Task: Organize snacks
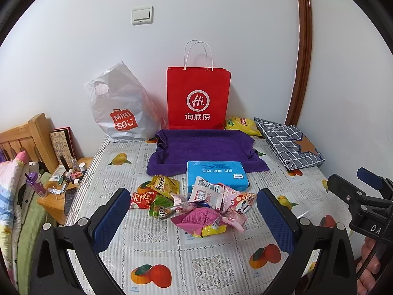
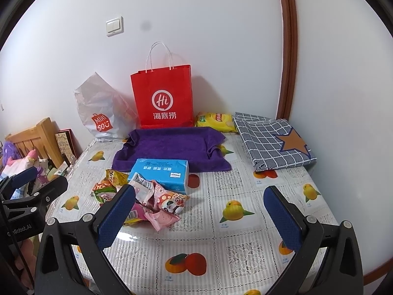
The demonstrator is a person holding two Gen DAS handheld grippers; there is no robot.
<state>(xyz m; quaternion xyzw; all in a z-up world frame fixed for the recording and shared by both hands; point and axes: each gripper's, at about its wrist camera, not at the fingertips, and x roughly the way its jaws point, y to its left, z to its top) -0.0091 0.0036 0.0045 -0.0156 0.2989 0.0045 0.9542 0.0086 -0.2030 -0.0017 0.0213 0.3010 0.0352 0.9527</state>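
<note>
left wrist view: we hold our left gripper (image 1: 194, 217) and right gripper (image 2: 199, 212) agape, empty, near the snacks (image 1: 196, 204), red bag (image 1: 198, 98) far.

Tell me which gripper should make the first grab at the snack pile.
Left, probably. The left gripper is open with the snack pile framed between its fingers. The right gripper is open too, but the pile sits off by its left finger, with only tablecloth ahead.
</note>
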